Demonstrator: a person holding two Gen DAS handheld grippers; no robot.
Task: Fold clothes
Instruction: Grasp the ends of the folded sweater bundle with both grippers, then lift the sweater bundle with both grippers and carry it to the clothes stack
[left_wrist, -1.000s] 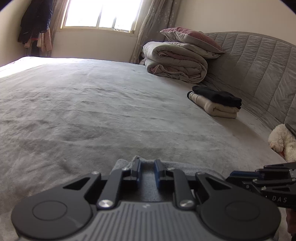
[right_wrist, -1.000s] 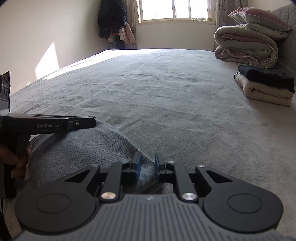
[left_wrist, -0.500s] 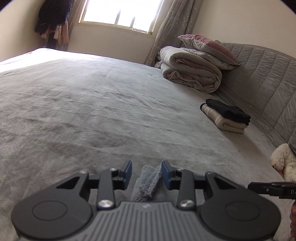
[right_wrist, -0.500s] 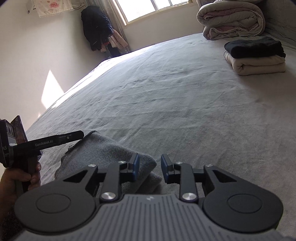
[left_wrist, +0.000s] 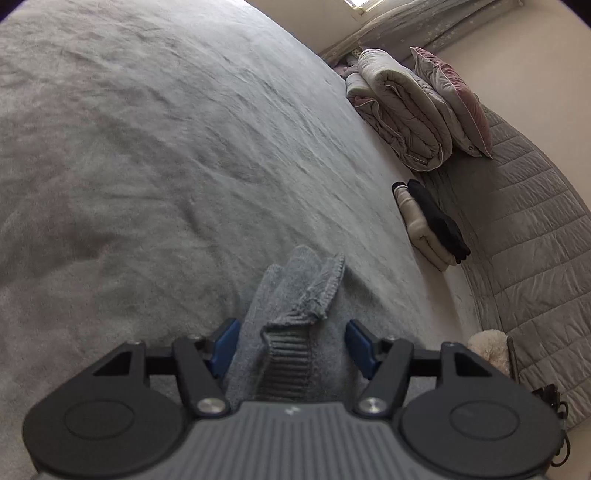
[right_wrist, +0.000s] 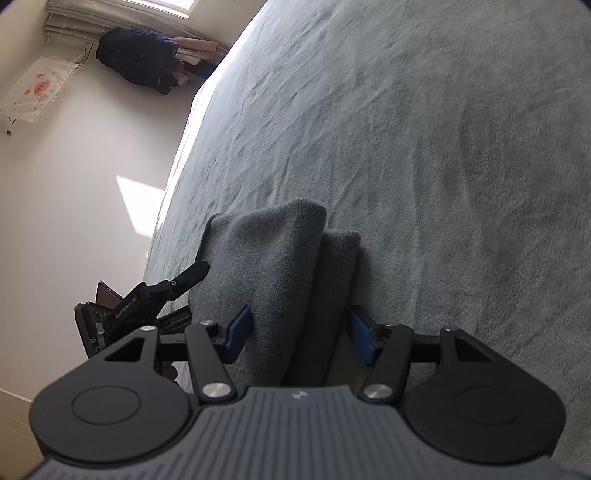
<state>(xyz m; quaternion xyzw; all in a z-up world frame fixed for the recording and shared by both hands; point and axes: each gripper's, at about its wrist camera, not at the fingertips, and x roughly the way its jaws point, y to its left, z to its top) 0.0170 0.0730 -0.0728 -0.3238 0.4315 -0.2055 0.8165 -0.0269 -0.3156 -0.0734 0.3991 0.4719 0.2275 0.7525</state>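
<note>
Both claws wide open over a folded grey sweater on the bed.

The left claw (left_wrist: 291, 345) has its blue pads spread far apart, with the grey sweater (left_wrist: 295, 295) lying between them, its ribbed hem on top; it grips nothing. The right claw (right_wrist: 297, 332) is equally wide, holding nothing, with the sweater's folded bulk between the pads. The sweater rests on the grey bed (right_wrist: 443, 129); a folded cream and black stack (left_wrist: 428, 225) lies well apart.

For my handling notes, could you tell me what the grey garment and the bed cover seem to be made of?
Grey garment: seems a soft knit, perhaps wool or acrylic; ribbed hem and visible stitch rows. Bed cover: looks like matte, short-pile plush or fleece; fuzzy nap with shallow wrinkles.
</note>
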